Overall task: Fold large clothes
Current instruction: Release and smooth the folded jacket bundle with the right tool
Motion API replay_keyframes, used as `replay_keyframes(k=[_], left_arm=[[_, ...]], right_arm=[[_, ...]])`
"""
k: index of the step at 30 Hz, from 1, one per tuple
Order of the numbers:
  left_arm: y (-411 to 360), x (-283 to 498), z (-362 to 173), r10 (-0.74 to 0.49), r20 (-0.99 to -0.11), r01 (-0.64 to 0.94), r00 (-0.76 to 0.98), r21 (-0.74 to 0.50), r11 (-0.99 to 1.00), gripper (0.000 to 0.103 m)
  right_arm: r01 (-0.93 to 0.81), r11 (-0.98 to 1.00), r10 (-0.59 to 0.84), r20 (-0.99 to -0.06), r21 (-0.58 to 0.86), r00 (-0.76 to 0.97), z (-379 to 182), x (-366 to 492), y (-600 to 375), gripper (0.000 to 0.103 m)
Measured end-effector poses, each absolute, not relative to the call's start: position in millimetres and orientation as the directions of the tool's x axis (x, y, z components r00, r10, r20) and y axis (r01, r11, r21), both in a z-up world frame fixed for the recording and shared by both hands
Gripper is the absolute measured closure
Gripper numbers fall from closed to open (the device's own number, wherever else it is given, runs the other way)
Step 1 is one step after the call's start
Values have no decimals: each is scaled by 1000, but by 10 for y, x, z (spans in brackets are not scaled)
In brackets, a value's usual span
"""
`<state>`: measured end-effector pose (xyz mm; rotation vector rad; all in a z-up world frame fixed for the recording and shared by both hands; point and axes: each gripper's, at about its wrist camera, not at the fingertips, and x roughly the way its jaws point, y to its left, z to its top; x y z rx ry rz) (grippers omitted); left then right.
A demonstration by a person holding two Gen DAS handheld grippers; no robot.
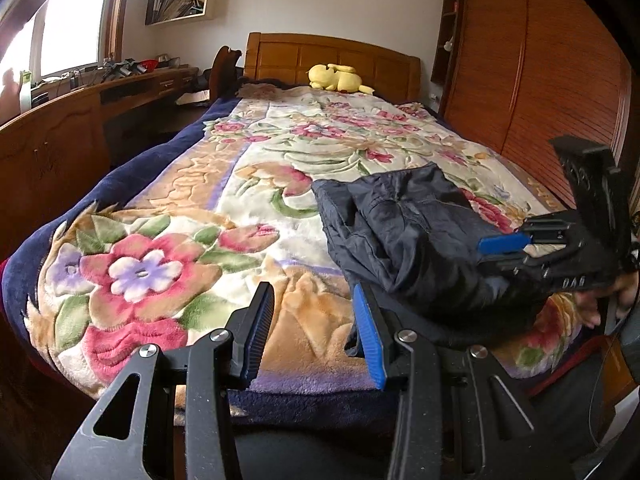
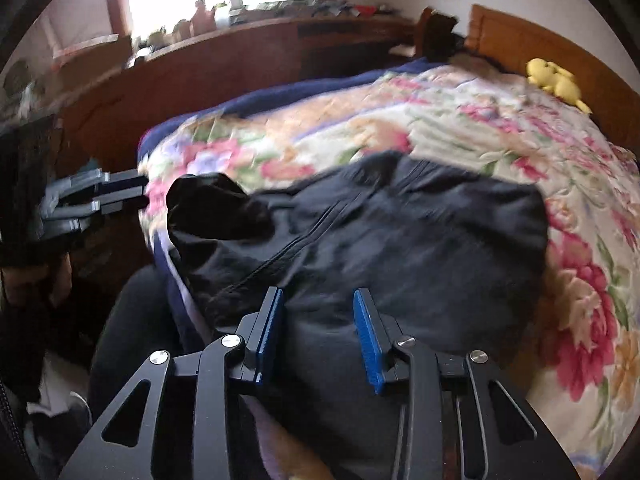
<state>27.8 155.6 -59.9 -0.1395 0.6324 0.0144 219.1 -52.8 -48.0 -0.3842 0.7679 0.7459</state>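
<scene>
the left wrist view shows the left claw (image 1: 314,332) part open over bare floral plush blanket (image 1: 168,216), holding nothing; the crumpled dark navy zip-up jacket (image 1: 404,232) lies to its right. only the right wrist view shows the jacket's zipper, with the right claw (image 2: 319,334) part open over the fabric, pads apparently not pinching. its near edge is blurred.

A floral blanket (image 1: 248,184) is spread over the bed ahead of the tool. A yellow plush toy (image 1: 338,78) is seen at the far wooden headboard (image 1: 332,56). A cluttered bench (image 1: 132,80) runs under the window (image 1: 72,12), left of the tool; a wooden wardrobe (image 1: 536,68) stands to its right.
</scene>
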Motion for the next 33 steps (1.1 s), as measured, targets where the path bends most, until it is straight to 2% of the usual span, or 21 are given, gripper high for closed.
replay_keyframes(k=[4,7,13,17,22,27,33], left_arm=[[1568,248,-643,-26,-597,-64,801,-129,990,61],[1580,231,-678,-20,-608,-74,794,-129,989,61],[1553,220,-723,-39,-616,-65,787,-145,987,61],[1462,233,-774,-57,-626,-40,777,-140,989,61],[1410,251,-854,-76,-636,-25,768,-149,989,61],[1387,291,-933,-96,-646,-15,757,-164,986,61],[1351,289,-957,-110,-646,-1,756,-169,986,61]], right_arm=[[-745,667,467,-766,-23,441,-700,2340,-338,65],[-762,642,440,-774,-84,456,-844,2428,-168,65],[-754,655,450,-779,-45,437,-851,2580,-88,65],[-759,651,455,-786,-27,418,-771,2465,-189,65],[-783,620,483,-763,-49,430,-397,2399,-268,66],[-779,620,447,-771,-100,454,-268,2641,-131,66],[-782,593,329,-830,-190,451,-556,3032,263,66]])
